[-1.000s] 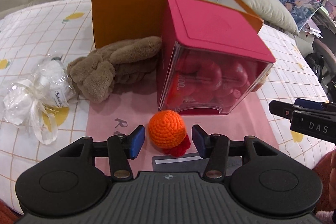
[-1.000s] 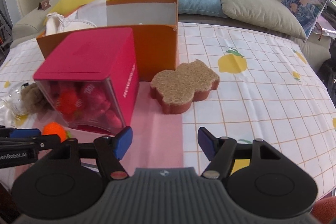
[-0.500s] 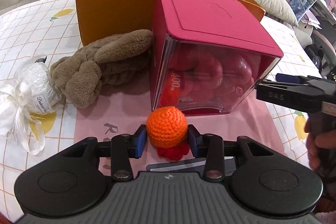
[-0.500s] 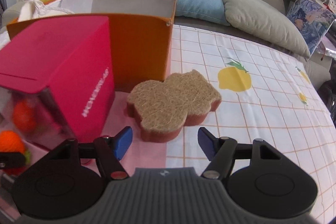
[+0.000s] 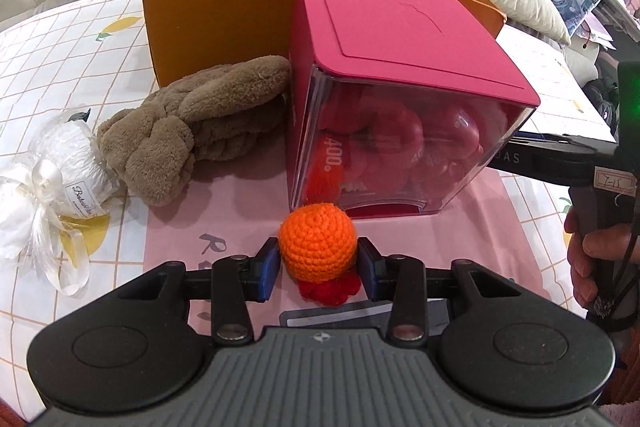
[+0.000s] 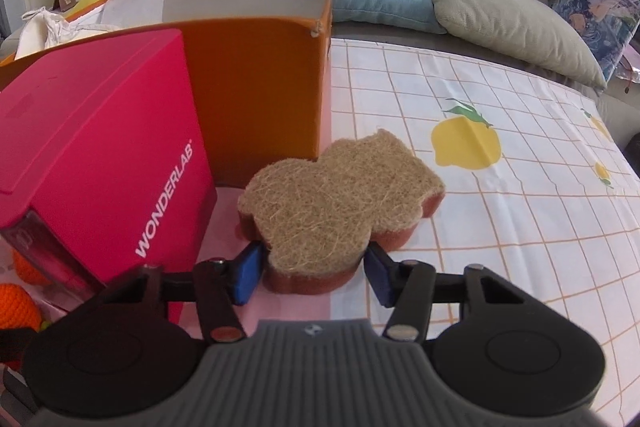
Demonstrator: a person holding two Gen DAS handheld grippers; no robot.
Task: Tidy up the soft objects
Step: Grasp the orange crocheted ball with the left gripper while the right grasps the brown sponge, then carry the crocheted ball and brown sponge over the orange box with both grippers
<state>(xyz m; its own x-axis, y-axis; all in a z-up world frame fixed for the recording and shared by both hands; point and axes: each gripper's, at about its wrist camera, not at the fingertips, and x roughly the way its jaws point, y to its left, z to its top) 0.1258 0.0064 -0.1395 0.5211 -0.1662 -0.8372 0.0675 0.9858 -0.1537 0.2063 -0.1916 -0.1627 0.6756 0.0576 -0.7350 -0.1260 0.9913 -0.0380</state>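
An orange crochet ball with a red frill underneath sits on a pink mat, and my left gripper is shut on it, both blue pads pressed to its sides. A brown bear-shaped sponge with a bristly top lies flat beside the orange box. My right gripper straddles the sponge's near lobe. Its jaws are closing, the pads right at the sponge's sides with no squeeze showing. A brown plush headband lies left of the pink box. The ball also shows at the right wrist view's left edge.
The pink box has a clear front with red items inside. The tall orange box behind it holds white cloth. A white ribbon-tied bundle lies far left. A hand holds the right gripper's handle at the right. Sofa cushions line the back.
My left jaws closed from either side of the orange ball onto it. My right gripper moved forward and down to the sponge, and its jaws narrowed around the near lobe.
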